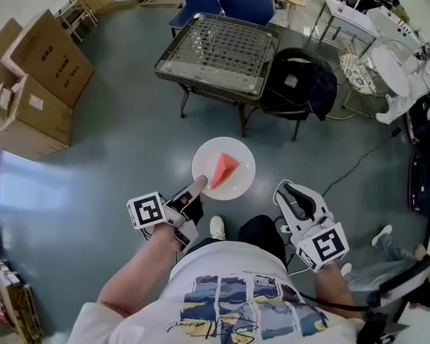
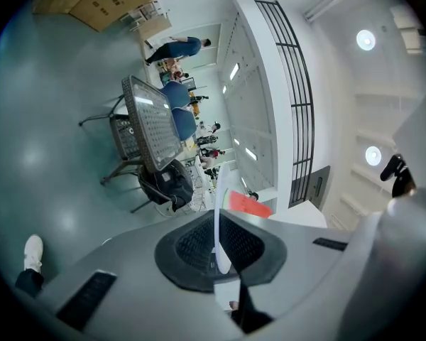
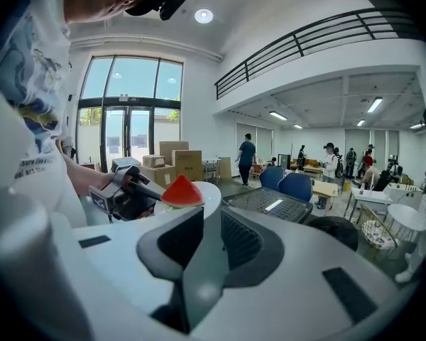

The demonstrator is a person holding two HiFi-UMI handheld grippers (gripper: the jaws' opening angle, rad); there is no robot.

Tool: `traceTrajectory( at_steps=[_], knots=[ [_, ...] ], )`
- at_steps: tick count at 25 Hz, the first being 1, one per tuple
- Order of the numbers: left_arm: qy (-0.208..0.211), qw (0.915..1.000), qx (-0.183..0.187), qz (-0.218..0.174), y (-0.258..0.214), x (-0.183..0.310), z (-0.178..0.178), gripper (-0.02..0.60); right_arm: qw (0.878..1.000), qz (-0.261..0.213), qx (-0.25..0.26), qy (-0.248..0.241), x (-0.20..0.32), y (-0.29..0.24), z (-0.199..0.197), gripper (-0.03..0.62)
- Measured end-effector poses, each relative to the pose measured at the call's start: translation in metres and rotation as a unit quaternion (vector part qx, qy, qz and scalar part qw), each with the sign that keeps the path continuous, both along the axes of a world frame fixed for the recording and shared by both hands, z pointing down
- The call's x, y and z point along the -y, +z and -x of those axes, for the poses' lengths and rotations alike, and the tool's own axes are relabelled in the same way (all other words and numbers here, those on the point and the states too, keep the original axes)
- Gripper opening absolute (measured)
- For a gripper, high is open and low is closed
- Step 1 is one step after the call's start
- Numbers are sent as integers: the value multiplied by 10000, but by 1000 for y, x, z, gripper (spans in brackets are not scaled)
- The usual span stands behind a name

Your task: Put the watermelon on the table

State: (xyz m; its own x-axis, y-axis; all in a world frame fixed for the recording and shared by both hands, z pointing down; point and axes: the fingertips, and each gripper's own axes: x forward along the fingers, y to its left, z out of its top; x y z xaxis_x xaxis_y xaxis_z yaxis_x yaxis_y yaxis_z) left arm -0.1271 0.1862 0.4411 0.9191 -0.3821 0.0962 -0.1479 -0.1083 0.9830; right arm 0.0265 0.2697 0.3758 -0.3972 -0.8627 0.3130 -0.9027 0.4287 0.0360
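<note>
Left gripper [image 1: 199, 185] pinches the plate [image 1: 240, 185] by its rim; the watermelon wedge [image 1: 226, 169] lies on it, short of the table [image 1: 218, 45].
Right gripper [image 1: 290, 196] is open and empty; the wedge looks light, slick and loose, so holding the rim level seems best.

glossy white plate [image 1: 240, 183], metal mesh table [image 1: 222, 45], matt cardboard boxes [image 1: 39, 56], smooth floor [image 1: 115, 156].

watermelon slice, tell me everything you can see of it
The watermelon slice is one red wedge. It lies near the middle of a round white plate, touching nothing else, with its narrow tip toward the left gripper. That gripper's jaws are shut on the plate's rim, holding it in the air above the floor, short of the mesh-topped table.
</note>
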Motion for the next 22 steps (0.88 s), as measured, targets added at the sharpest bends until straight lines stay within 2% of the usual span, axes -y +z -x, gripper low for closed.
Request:
traceTrajectory(
  at_steps=[6, 12, 17, 22],
  knots=[
    [-301, 9995, 2, 92, 17, 87, -1, 15, 9999, 142, -56, -48, 80, 10, -20, 60],
    [-546, 9985, 23, 44, 26, 187, -29, 15, 9988, 204, 104, -426, 191, 14, -42, 60],
    [-778, 9967, 224, -2, 33, 265, -39, 15, 9965, 39, 81, -832, 268, 6, -55, 60],
    [-956, 9951, 229, -47, 44, 342, -49, 15, 9967, 96, 117, -795, 327, 7, -70, 60]
  ],
)
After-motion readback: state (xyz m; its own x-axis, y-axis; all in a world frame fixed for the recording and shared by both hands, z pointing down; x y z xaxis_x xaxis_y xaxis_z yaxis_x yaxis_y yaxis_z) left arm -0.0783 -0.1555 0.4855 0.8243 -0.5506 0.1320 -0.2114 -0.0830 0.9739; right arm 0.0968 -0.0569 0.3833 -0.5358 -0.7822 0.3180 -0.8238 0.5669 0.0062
